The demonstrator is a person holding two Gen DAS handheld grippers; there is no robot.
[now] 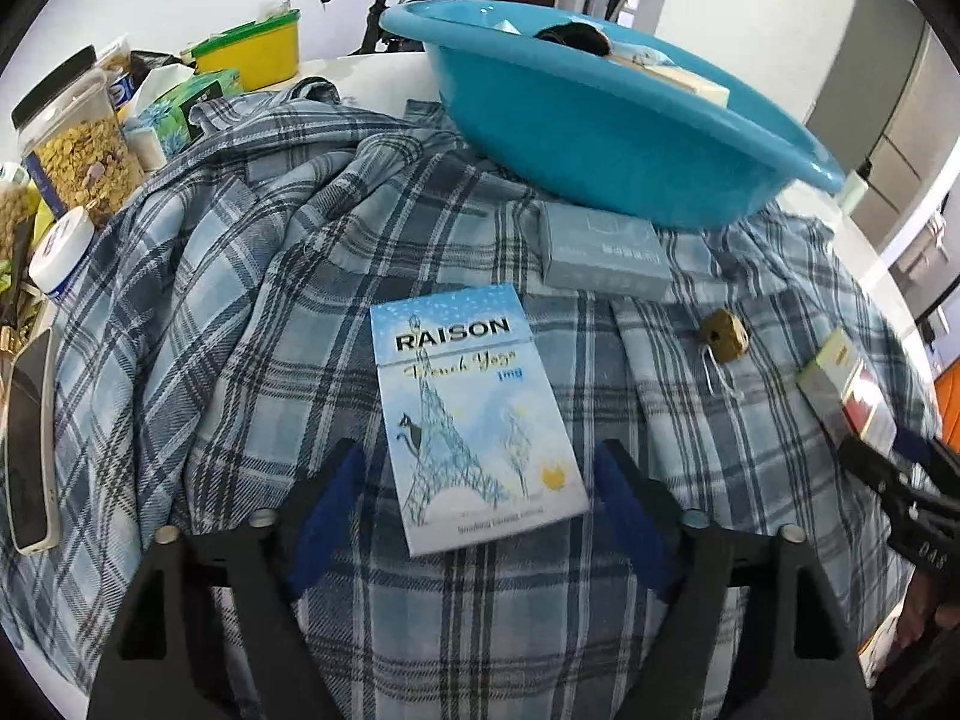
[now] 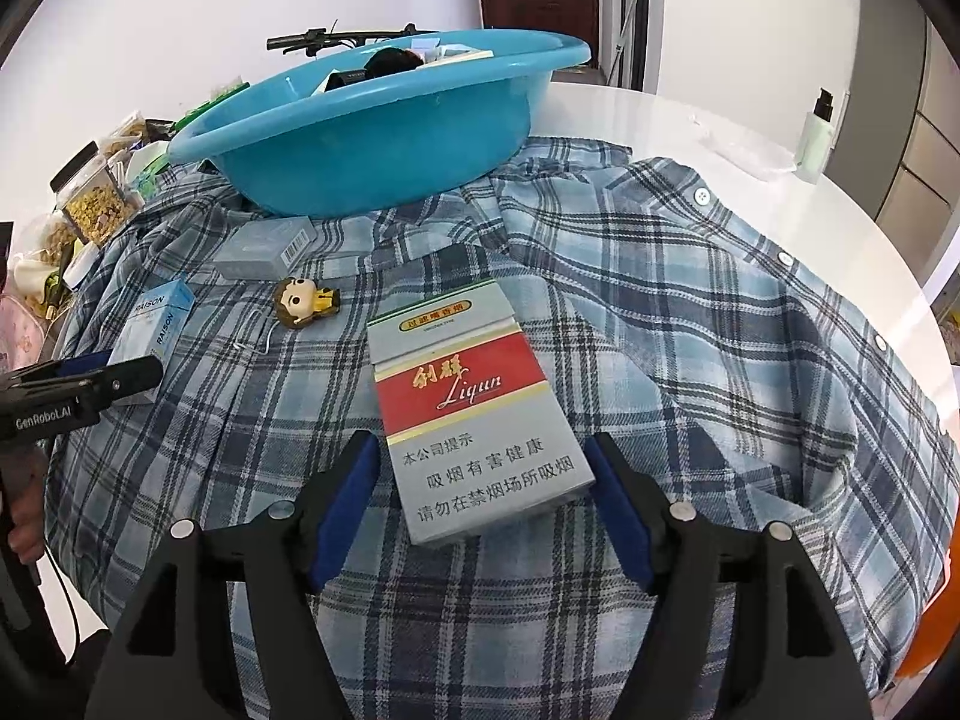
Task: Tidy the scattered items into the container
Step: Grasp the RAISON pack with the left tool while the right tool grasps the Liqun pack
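A blue RAISON pack [image 1: 480, 414] lies flat on a plaid shirt [image 1: 240, 300], between the fingers of my left gripper [image 1: 477, 456], which is open with a gap beside its left pad [image 1: 327, 510]. A red and grey Liqun pack [image 2: 474, 414] lies between the fingers of my open right gripper [image 2: 480, 444]; the pads do not press on it. Beyond the packs sit a grey box [image 1: 606, 252] and a small doll keychain [image 2: 303, 303]. The blue basin [image 2: 372, 162] stands behind them on the shirt, with several items inside.
Snack jars [image 1: 78, 144], a yellow tub [image 1: 252, 51] and a phone [image 1: 30, 450] crowd the table's left edge. A pale lotion bottle [image 2: 816, 132] stands on the white round table [image 2: 660, 114] at the far right. A hand [image 2: 24, 510] holds the left gripper.
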